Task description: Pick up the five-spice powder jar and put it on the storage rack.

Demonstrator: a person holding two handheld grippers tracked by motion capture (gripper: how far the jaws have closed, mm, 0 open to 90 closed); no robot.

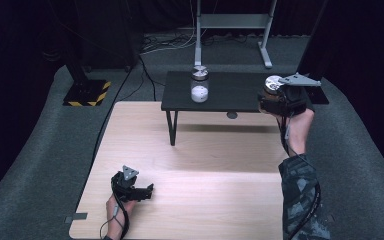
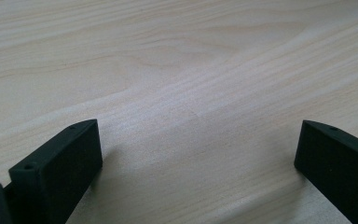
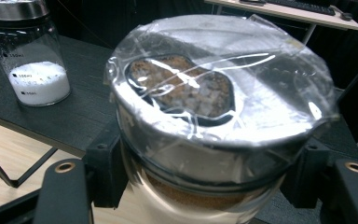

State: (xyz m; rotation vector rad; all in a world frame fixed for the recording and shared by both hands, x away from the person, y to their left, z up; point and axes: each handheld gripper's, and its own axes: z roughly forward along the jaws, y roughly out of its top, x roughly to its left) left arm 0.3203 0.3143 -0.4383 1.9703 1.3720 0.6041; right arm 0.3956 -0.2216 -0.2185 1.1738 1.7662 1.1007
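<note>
Item: brown-spice jar [image 3: 200,140], film-wrapped top, clenched betw. jaws of right gripper [image 1: 280,102] at the right end of the black shelf [image 1: 180,100], just off its front edge; white-powder jar [image 1: 199,85] stands mid-shelf, well apart. Left gripper [image 2: 196,154] released, jaws wide, holding nothing, low over the wooden table [image 1: 205,200] nr its front-left corner. Risks: smooth glass may slip in the grip, or base may catch the shelf edge and tip; jar base is cut off, so can't tell if it rests on the shelf or hangs.
</note>
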